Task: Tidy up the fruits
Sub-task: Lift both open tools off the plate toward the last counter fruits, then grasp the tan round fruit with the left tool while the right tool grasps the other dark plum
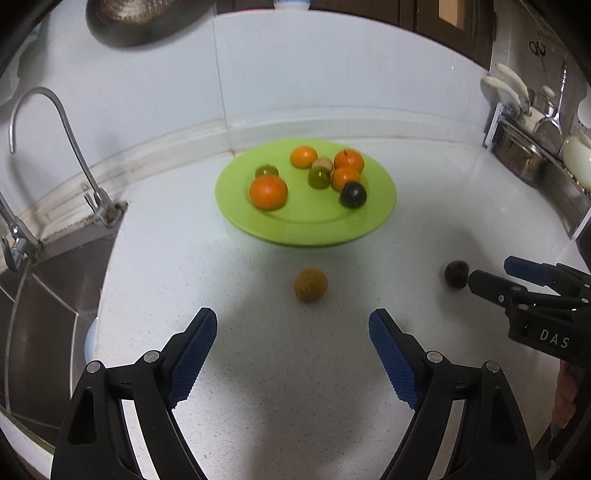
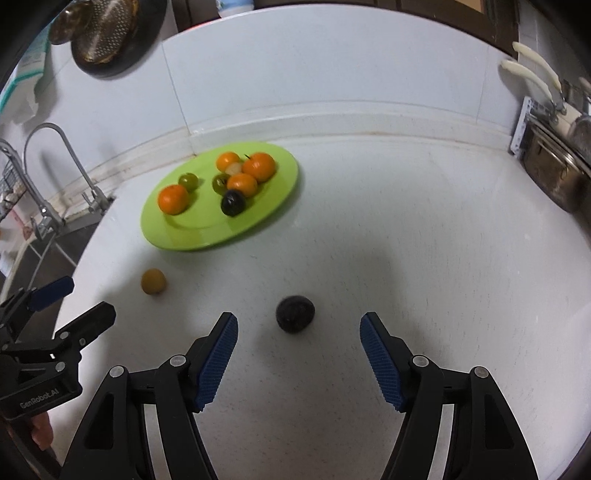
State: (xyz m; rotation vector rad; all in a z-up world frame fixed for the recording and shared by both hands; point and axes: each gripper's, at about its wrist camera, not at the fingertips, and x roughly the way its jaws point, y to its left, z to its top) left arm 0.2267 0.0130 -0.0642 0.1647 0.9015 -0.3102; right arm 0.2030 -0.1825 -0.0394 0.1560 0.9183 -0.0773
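Note:
A green plate on the white counter holds several fruits: oranges, two green ones, a pale one and a dark one. A rough yellow-brown fruit lies on the counter just ahead of my open, empty left gripper. A dark fruit lies just ahead of my open, empty right gripper, slightly left of its centre. The right gripper also shows in the left wrist view, and the left gripper in the right wrist view.
A steel sink with a curved faucet lies to the left. A metal rack with pots and utensils stands at the back right. A strainer hangs on the tiled wall behind the plate.

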